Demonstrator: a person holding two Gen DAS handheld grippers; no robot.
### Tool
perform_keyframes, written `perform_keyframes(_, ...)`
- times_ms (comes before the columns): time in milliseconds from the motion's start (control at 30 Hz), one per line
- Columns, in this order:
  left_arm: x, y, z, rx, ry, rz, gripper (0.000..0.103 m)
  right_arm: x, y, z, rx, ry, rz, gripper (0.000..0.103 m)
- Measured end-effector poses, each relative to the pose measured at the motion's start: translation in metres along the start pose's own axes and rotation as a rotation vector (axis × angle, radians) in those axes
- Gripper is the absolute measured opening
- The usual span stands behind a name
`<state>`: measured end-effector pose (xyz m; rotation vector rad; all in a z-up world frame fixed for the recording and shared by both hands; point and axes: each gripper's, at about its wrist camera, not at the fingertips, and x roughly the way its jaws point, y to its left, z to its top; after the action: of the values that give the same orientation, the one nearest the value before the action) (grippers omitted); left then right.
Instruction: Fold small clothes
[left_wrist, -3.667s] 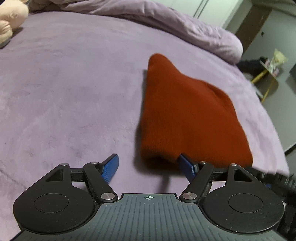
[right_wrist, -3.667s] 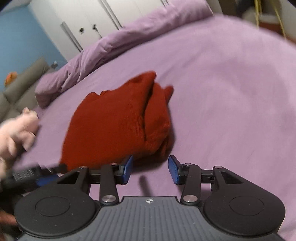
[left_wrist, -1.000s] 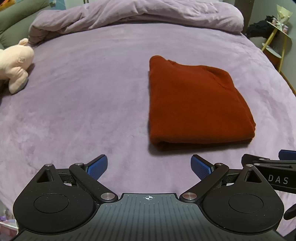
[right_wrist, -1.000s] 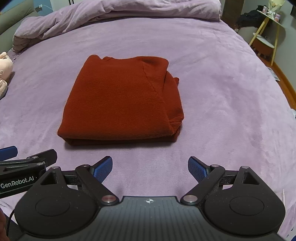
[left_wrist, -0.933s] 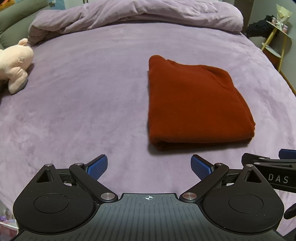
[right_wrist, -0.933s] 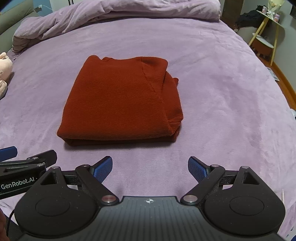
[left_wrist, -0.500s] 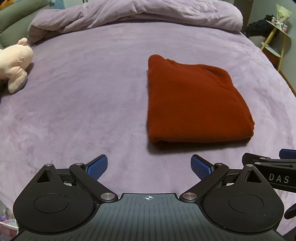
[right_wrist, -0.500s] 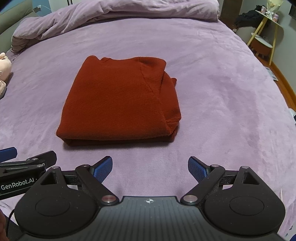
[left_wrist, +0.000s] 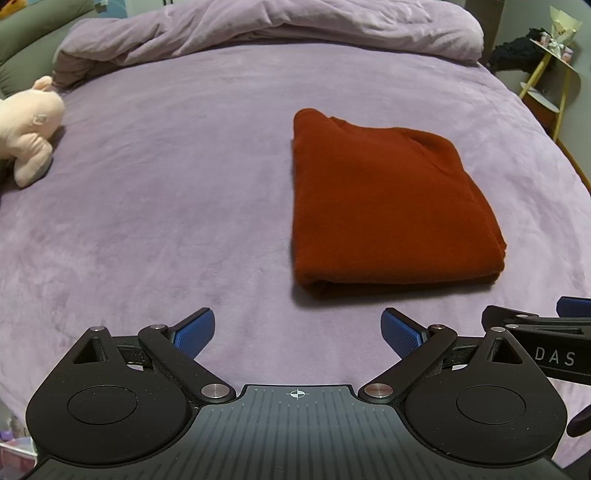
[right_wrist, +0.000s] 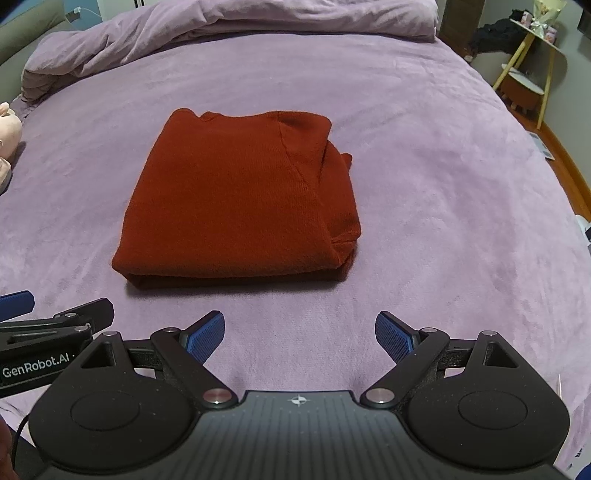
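The rust-red sweater (right_wrist: 240, 206) lies folded in a neat rectangle at frame centre on the purple bedspread (right_wrist: 443, 184). The left gripper (left_wrist: 297, 328) and right gripper (right_wrist: 299, 328), both spread wide and empty, sit low in frame, likely because folding looks finished.

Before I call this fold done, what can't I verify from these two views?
- Red garment: underside and inner layers hidden by its own top layer in both views.
- Plush toy: cut off by the left edge in both views.
- Side-table items: too small, at the right wrist view's edge.
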<state>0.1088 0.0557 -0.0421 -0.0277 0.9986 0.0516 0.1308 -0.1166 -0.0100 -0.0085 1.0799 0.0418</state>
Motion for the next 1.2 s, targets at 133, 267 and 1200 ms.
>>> perform_keyframes(133, -0.0011, -0.0014, 0.0004, 0.003, -0.002, -0.001, 0.1, -0.0001, -0.0003, 0.0005, -0.002, 0.001, 0.002, 0.089)
perform_keyframes(267, -0.0011, -0.0025, 0.0006, 0.005, -0.004, 0.001, 0.1, 0.0001, -0.0006, 0.0008, -0.003, 0.003, 0.002, 0.089)
perform_keyframes(1200, 0.0015, -0.0063, 0.0023, 0.02, 0.002, 0.0, 0.1, 0.0022, -0.0031, 0.001, -0.002, 0.008, 0.003, 0.089)
